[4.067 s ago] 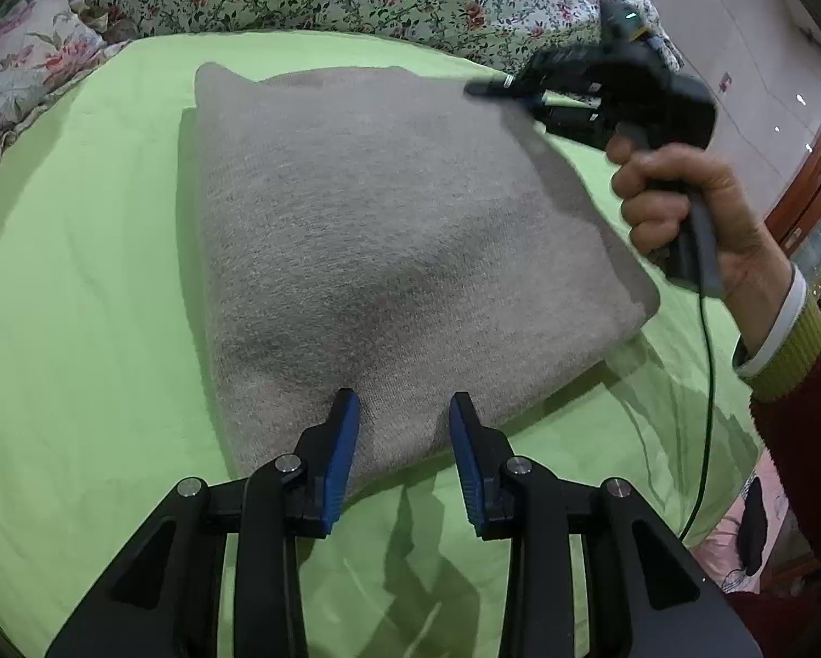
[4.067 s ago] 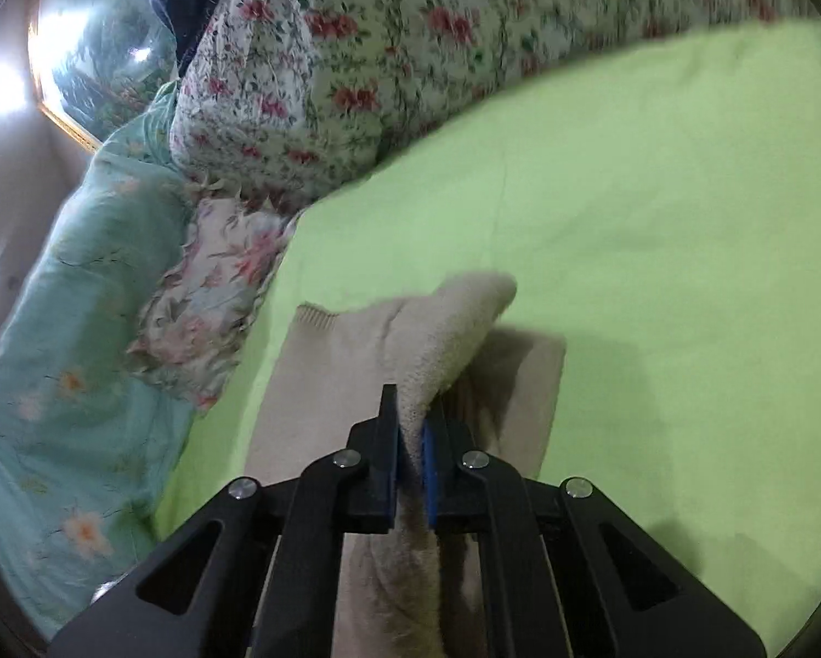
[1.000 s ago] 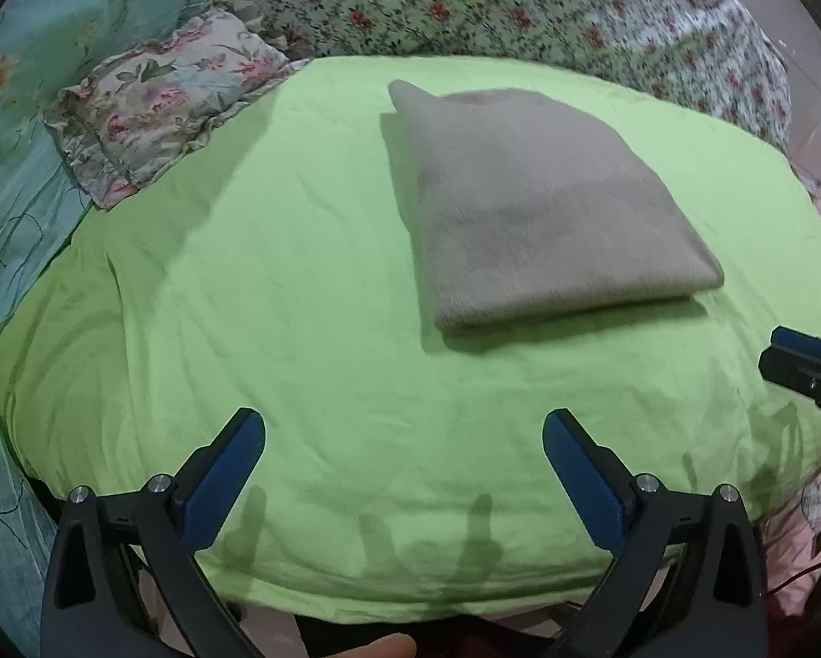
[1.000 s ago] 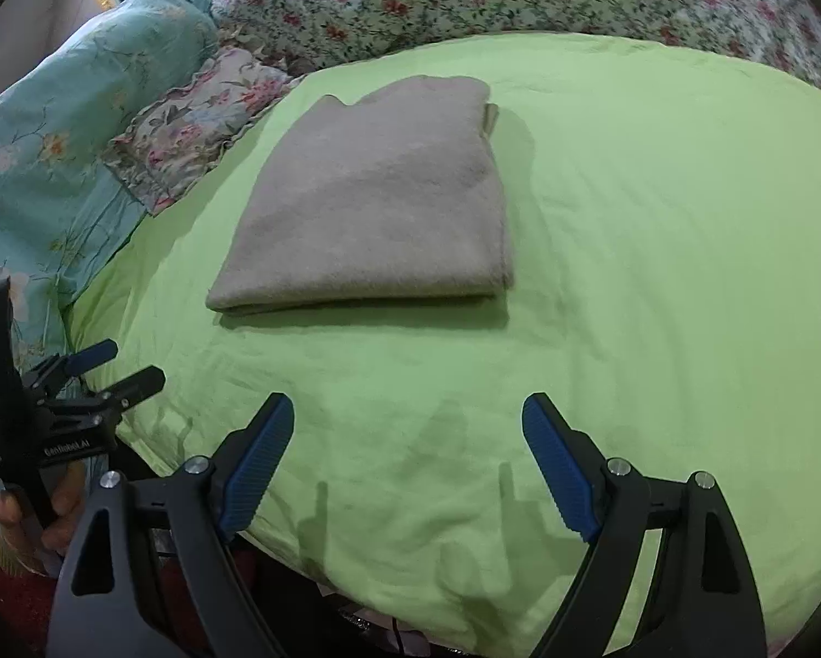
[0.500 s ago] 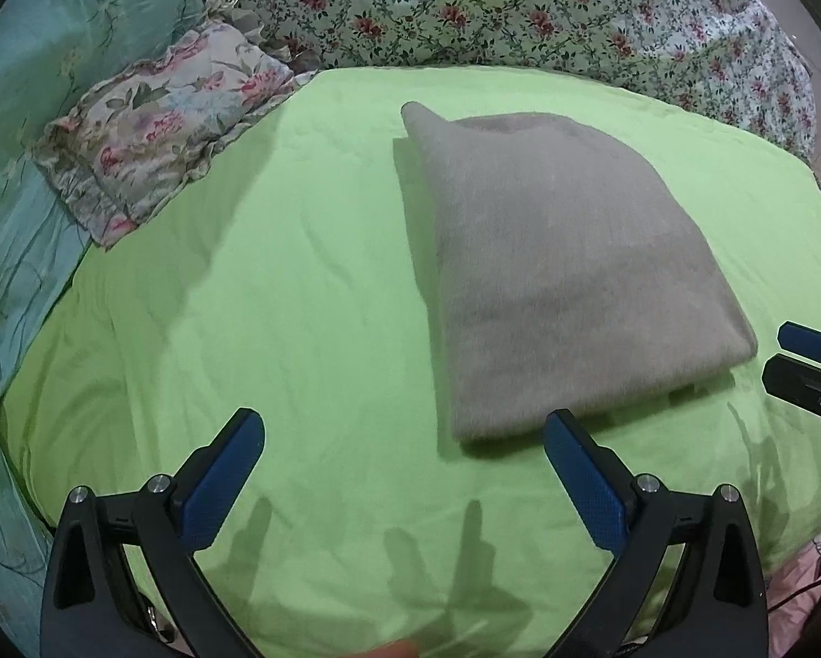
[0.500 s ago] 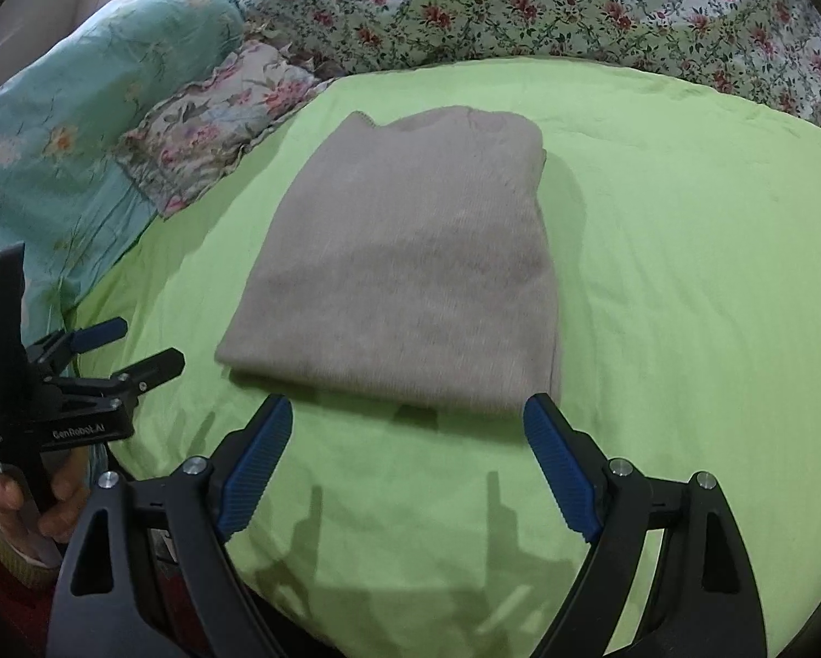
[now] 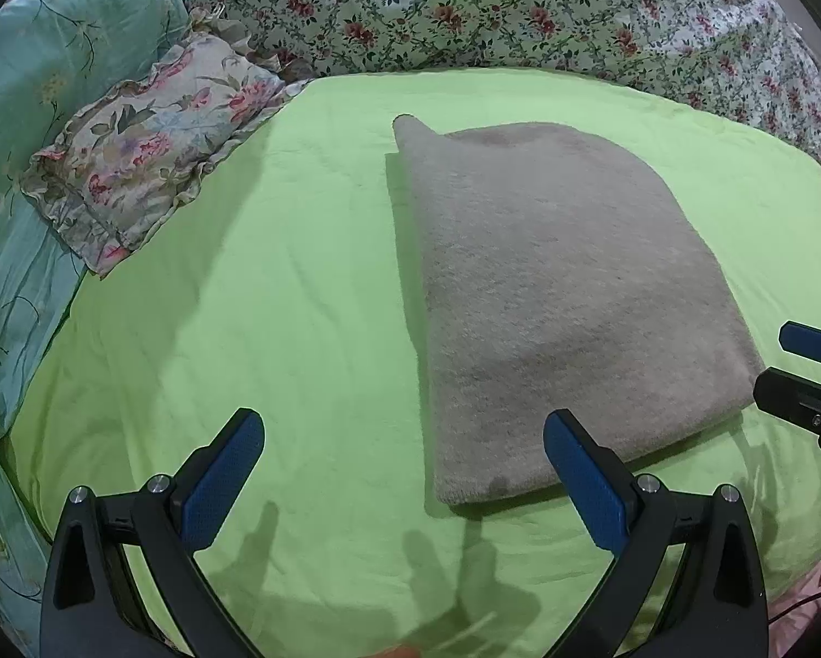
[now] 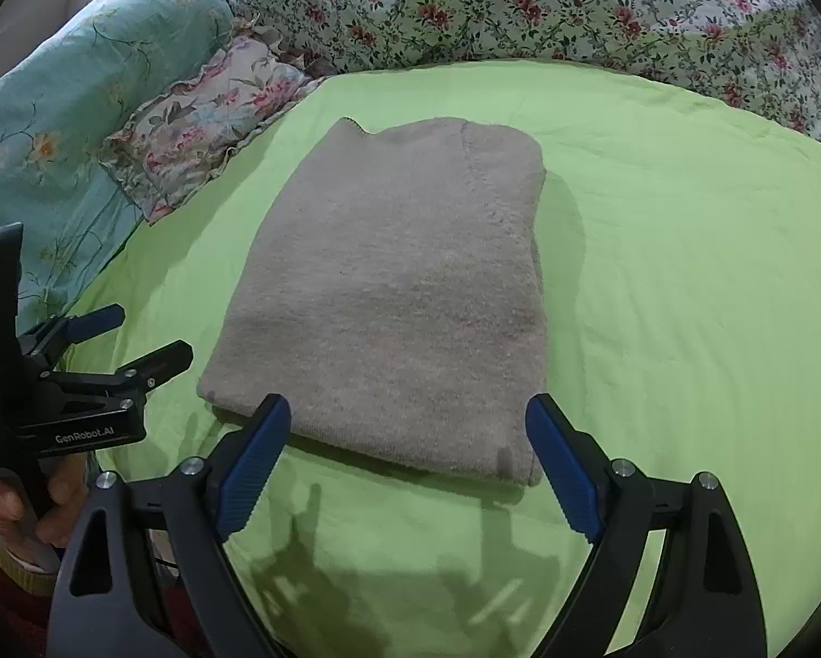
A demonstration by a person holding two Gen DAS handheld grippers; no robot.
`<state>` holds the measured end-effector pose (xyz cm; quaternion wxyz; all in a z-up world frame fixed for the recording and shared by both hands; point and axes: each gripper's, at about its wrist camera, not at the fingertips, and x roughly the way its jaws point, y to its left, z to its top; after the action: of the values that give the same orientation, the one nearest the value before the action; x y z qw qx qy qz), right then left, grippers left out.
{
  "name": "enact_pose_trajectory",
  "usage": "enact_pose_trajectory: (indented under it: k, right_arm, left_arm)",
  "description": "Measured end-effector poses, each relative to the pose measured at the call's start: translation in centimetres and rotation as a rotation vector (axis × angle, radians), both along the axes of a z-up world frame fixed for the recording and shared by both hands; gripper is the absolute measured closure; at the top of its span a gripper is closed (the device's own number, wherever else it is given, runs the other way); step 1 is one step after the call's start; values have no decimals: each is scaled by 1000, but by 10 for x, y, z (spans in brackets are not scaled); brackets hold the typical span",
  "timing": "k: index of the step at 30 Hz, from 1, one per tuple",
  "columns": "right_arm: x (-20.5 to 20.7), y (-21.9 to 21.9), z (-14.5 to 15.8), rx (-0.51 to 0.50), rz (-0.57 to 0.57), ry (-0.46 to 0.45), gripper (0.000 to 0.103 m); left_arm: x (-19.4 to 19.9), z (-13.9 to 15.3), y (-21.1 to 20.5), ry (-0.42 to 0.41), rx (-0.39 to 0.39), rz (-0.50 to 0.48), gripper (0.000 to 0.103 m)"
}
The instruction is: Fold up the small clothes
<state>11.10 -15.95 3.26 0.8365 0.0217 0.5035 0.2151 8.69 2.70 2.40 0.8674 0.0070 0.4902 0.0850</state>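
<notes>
A beige knitted garment (image 7: pixel 564 296) lies folded into a neat rectangle on the green bedsheet (image 7: pixel 278 318); it also shows in the right wrist view (image 8: pixel 405 296). My left gripper (image 7: pixel 405 471) is wide open and empty, just in front of the garment's near left corner. My right gripper (image 8: pixel 410 460) is wide open and empty, just in front of the garment's near edge. Each gripper shows in the other's view: the right gripper (image 7: pixel 805 367) at the right edge, the left gripper (image 8: pixel 103 345) at the left, both open.
A floral frilled pillow (image 7: pixel 147 142) lies at the left of the sheet. A teal quilt (image 7: pixel 32 88) is piled beyond it. A flowered duvet (image 7: pixel 520 5) runs along the back. The sheet's front edge drops off below both grippers.
Both grippers have moved forward toward the folded garment, which looks larger and closer. Earlier the right gripper was shut on the garment; both are open and empty now.
</notes>
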Motion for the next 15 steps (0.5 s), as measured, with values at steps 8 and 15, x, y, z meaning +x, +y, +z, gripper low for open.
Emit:
enact_pose_trajectory:
  k: [8,15]
  right_arm:
    - [14,6,-2,-9,9,2,15]
    - [25,7,-1,-9,4,-1,15]
  left_arm:
    - [7,1,5,-1,-13,4,1]
    - [10,5,3,-16,-18,-8,1]
